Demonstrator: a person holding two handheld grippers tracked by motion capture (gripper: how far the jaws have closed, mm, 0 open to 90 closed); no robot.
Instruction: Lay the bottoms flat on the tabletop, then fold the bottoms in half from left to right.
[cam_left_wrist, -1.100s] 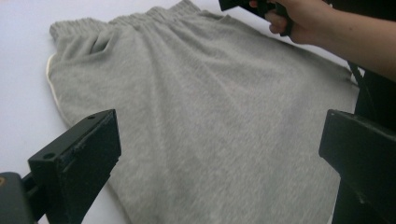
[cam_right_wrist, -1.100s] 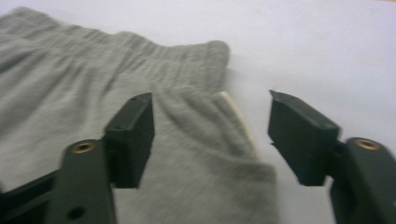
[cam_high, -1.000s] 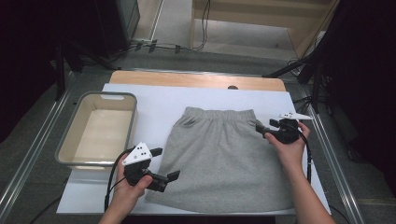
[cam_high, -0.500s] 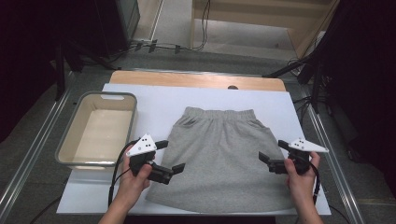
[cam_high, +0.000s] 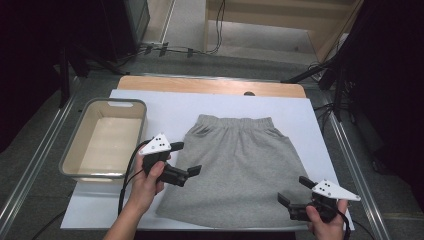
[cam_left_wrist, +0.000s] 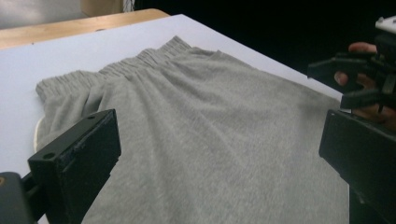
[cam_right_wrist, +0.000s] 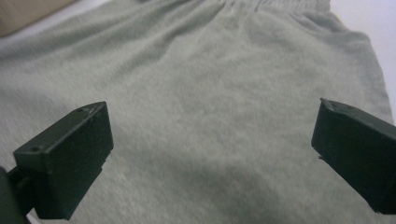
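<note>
A grey knit garment (cam_high: 240, 165) with an elastic waistband (cam_high: 235, 122) at its far end lies flat on the white sheet (cam_high: 165, 107). My left gripper (cam_high: 186, 159) hovers open over the garment's left edge, jaws pointing right. In the left gripper view the left gripper (cam_left_wrist: 219, 140) stands wide over the grey cloth (cam_left_wrist: 210, 116), with the other gripper (cam_left_wrist: 359, 79) beyond. My right gripper (cam_high: 294, 190) is at the garment's near right hem corner. Its jaws have just been opening, and they now stand wide with nothing pinched, the right gripper (cam_right_wrist: 212, 140) above the cloth (cam_right_wrist: 210, 84).
A beige plastic bin (cam_high: 120, 103) sits left of the garment, just beyond my left hand. The wooden table edge (cam_high: 210, 86) runs along the far side. Metal rails (cam_high: 350, 160) flank the table, and a cable (cam_high: 130, 175) trails from the left gripper.
My right gripper moved from the waistband's right corner toward me, down the garment's right side to the near hem. My left gripper drifted slightly away from me along the left edge.
</note>
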